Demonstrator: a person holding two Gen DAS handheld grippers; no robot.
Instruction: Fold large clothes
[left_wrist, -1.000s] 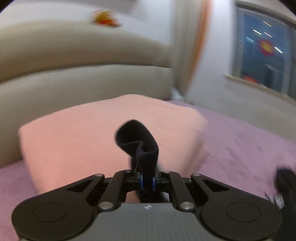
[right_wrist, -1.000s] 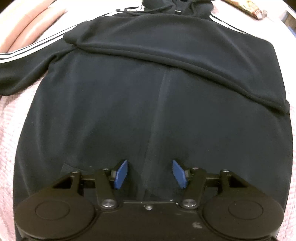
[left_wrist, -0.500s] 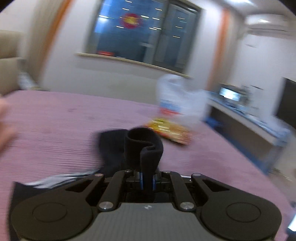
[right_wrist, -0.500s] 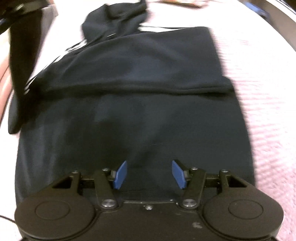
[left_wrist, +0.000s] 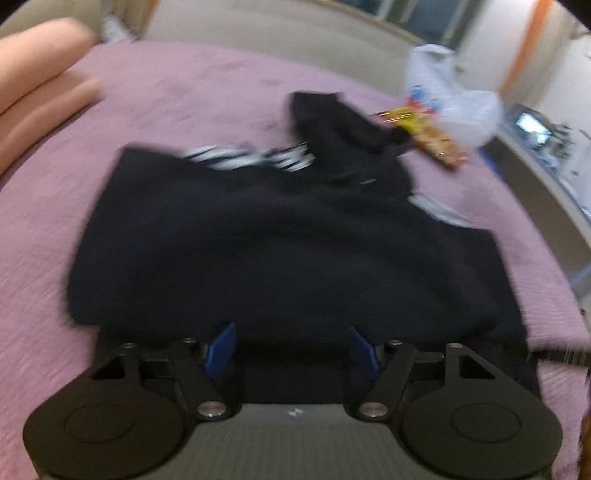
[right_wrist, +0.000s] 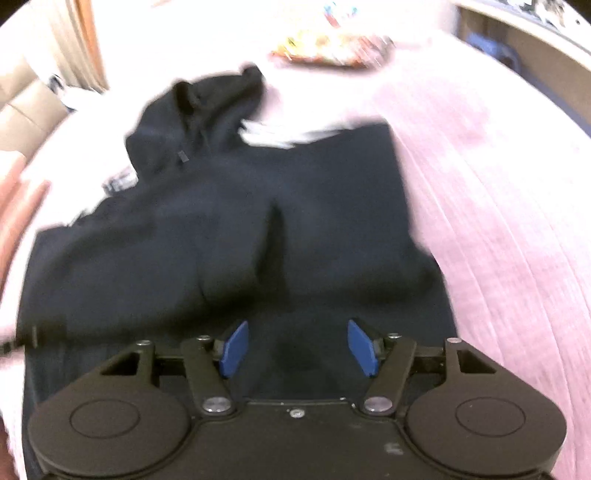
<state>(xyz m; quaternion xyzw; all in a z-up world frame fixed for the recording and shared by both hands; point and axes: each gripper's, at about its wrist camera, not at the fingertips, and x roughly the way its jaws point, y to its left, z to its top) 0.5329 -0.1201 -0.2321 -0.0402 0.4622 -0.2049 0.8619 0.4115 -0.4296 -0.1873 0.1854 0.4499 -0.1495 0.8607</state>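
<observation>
Both views are motion-blurred, so fine detail is poor. One dark hoodie (left_wrist: 280, 236) lies on the bed (left_wrist: 44, 236), its sleeves folded in over the body. The near hem is hidden behind the claw housing in each view. White stripes (left_wrist: 251, 158) show at the far edge of the hoodie; how many I cannot count through the blur. The hood (left_wrist: 332, 122) lies bunched at the hoodie's far end.

Left claw (left_wrist: 291, 347): jaws have just been opening and stand wide, both blue pads clear, above the near part of the hoodie, no cloth gripped between them. Right claw (right_wrist: 297, 347): jaws have opened a little further and stand wide, pads apart and gripping nothing, also over the near part of the hoodie.

One snack packet (left_wrist: 428, 136) lies beyond the hood, print unreadable. One white plastic bag (left_wrist: 450, 99) stands just behind it. One pink pillow (left_wrist: 33, 85) is cut off by the frame, far-left of the hoodie.
</observation>
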